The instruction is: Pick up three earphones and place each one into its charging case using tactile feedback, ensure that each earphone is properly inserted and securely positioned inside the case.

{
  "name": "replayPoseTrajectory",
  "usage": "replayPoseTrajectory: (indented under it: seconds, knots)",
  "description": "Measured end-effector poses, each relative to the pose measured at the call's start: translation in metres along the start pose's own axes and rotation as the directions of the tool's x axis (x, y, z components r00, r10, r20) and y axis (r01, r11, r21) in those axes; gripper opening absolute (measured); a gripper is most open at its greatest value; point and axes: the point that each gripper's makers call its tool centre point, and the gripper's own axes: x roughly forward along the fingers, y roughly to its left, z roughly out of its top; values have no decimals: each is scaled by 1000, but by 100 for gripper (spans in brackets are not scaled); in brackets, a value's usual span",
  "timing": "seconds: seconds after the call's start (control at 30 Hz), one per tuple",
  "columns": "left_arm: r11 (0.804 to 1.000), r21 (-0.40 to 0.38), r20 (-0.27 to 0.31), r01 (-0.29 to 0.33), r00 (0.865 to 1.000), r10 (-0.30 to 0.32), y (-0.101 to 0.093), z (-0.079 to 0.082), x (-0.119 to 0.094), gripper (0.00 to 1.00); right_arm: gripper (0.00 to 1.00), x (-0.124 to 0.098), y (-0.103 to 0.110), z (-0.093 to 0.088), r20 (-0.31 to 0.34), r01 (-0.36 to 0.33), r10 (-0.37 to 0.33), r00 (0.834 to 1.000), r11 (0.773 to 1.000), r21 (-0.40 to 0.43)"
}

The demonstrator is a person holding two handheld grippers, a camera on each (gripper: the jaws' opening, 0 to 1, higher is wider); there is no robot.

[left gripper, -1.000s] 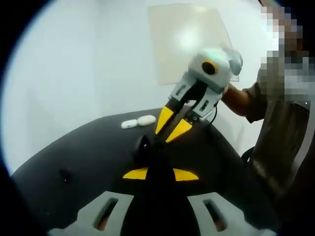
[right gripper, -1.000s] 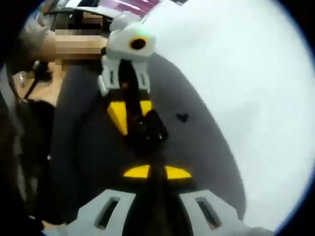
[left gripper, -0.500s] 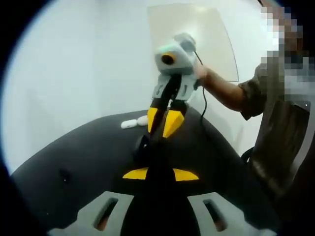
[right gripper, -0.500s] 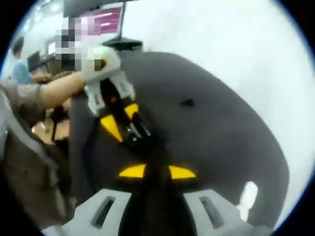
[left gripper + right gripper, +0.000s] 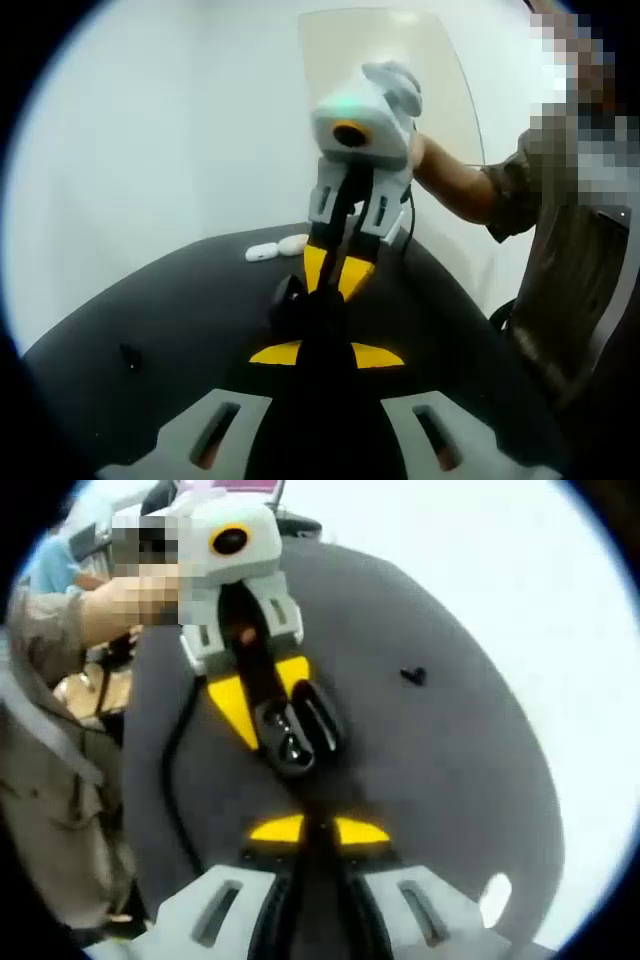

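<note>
A black charging case [image 5: 292, 742] stands open, and my left gripper [image 5: 272, 705] is shut on it, holding it above the black table [image 5: 450, 770]. In the left gripper view the case [image 5: 290, 298] shows as a dark lump just ahead of my left gripper [image 5: 322, 332]. My right gripper [image 5: 335, 285] comes down from above with its yellow tips right at the case. In its own view my right gripper [image 5: 318, 825] has its jaws nearly together on a small dark earphone that reaches toward the case's sockets. Another black earphone [image 5: 412, 675] [image 5: 128, 352] lies loose on the table.
Two white cases [image 5: 263, 252] [image 5: 293, 244] sit side by side at the table's far edge, and a white case [image 5: 495, 895] shows at the near right of the right gripper view. A person [image 5: 570, 240] sits at the table's side. A pale wall lies behind.
My right gripper has swung from a slant on the right to nearly upright over the case and has come down onto it. My left gripper has kept hold of the case.
</note>
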Motion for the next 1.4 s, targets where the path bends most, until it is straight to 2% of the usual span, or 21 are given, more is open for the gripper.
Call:
replayPoseTrajectory:
  seconds: [0.03,0.1,0.17,0.2,0.23,0.27,0.3,0.33,0.4,0.5,0.63,0.73,0.8,0.87,0.93,0.97,1.13,1.17,1.2,1.27,1.4]
  knots:
    - [1000,0,0,0,1000,0,0,0,0,14,12,-2,-3,3,48,-12,10,999,999,41]
    - [1000,0,0,0,1000,0,0,0,0,14,12,-12,-8,16,197,-47,31,980,996,74]
    - [1000,0,0,0,1000,0,1,0,0,14,12,-25,-13,30,356,-92,52,933,991,97]
    - [1000,-1,0,1,1000,-1,1,0,0,14,12,-33,-15,36,433,-122,57,900,985,124]
    - [1000,-1,0,1,1000,-1,1,0,0,14,12,-41,-14,43,508,-168,78,858,977,134]
    - [1000,-1,0,1,1000,-1,1,0,0,14,12,-49,-13,51,583,-218,94,807,965,146]
    - [1000,-1,0,1,1000,-1,0,0,1,14,12,-54,-12,56,635,-254,103,766,955,152]
    - [1000,0,0,1,1000,-1,0,0,1,14,12,-61,-10,64,700,-315,122,704,937,153]
    - [1000,-1,0,1,1000,-1,1,0,1,14,12,-66,-6,73,780,-415,166,603,900,130]
    - [1000,0,0,1,1000,-1,1,0,1,14,12,-60,-1,78,814,-426,212,540,903,48]
    - [1000,-1,1,1,1000,-1,1,0,1,14,12,-51,5,82,835,-494,274,478,869,-2]
    - [1000,-2,1,3,1000,-3,1,0,1,14,12,-49,4,81,843,-517,304,444,855,-36]
    - [1000,-4,1,5,1000,-5,1,0,0,14,12,-53,0,84,870,-546,294,396,837,-34]
    - [1000,-5,2,6,1000,-6,1,0,0,14,12,-58,-4,85,901,-577,272,338,816,-30]
    - [1000,-6,2,8,1000,-7,1,0,0,14,12,-61,-6,84,922,-608,252,293,794,-24]
    - [1000,-7,2,8,1000,-8,1,0,0,14,12,-60,-7,83,929,-628,239,284,778,-8]
    - [1000,-8,1,11,1000,-11,0,0,0,14,12,-54,-2,85,914,-601,251,320,799,-9]
    - [1000,-9,1,11,1000,-11,0,0,0,14,12,-49,1,84,899,-573,263,349,819,-17]
    - [1000,-8,1,12,1000,-12,-1,0,0,14,12,-46,2,84,893,-556,267,361,831,-23]
    - [1000,-8,1,12,1000,-12,-1,0,0,14,12,-38,13,83,861,-492,308,404,867,-80]
    - [1000,-9,1,12,1000,-12,-1,0,0,14,12,-29,28,81,812,-404,365,457,898,-176]
